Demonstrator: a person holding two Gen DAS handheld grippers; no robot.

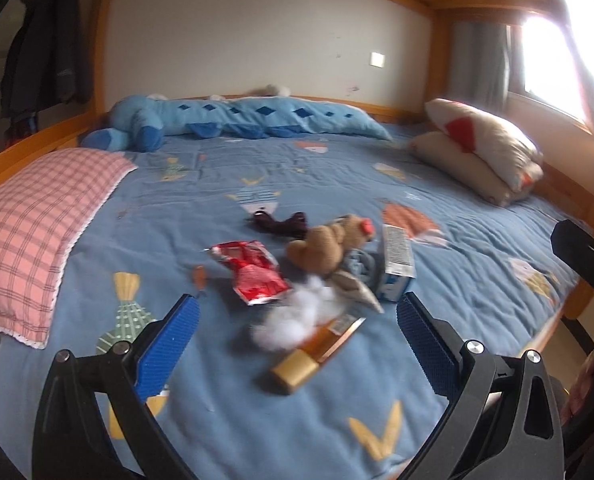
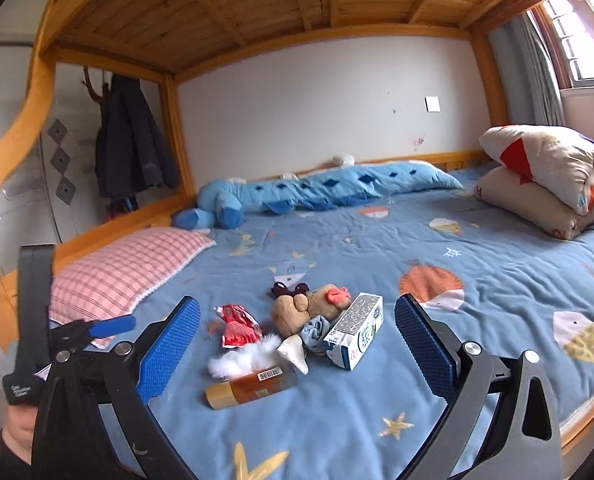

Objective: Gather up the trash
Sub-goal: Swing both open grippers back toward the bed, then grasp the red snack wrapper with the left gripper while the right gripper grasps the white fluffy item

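Across the near half of the bed (image 2: 497,280), on its blue fish-print cover, a small heap of clutter lies just beyond both pairs of tongs. Nearest sits an amber bottle (image 2: 253,386) on its side, its tan cap pointing left. A tuft of white fluff (image 2: 241,356) touches its far side, and a crumpled red wrapper (image 2: 239,326) lies just beyond the fluff, to the left. Right of the bottle a small white and blue carton (image 2: 357,332) lies tipped over, its barcode panel facing up. Between wrapper and carton a brown plush toy (image 2: 297,312) rests against a bit of blue cloth (image 2: 315,332) and a pale crumpled scrap (image 2: 295,354). A dark bow-shaped item (image 2: 291,290) lies just behind the toy.

The right tongs (image 2: 297,320) stand wide, blue pads well apart, nothing between them, hanging over the near edge of the bed short of the heap. The left tongs (image 1: 297,320) are spread wide too and empty, with the same heap framed ahead of them; from the right camera their blue tips show at the far left, beside a hand (image 2: 17,428) gripping the handle.

Farther off, a pink checked pillow (image 2: 125,272) lies at the left, a long blue plush (image 2: 317,192) runs along the far wall, and a folded quilt (image 2: 549,176) sits at the far right.
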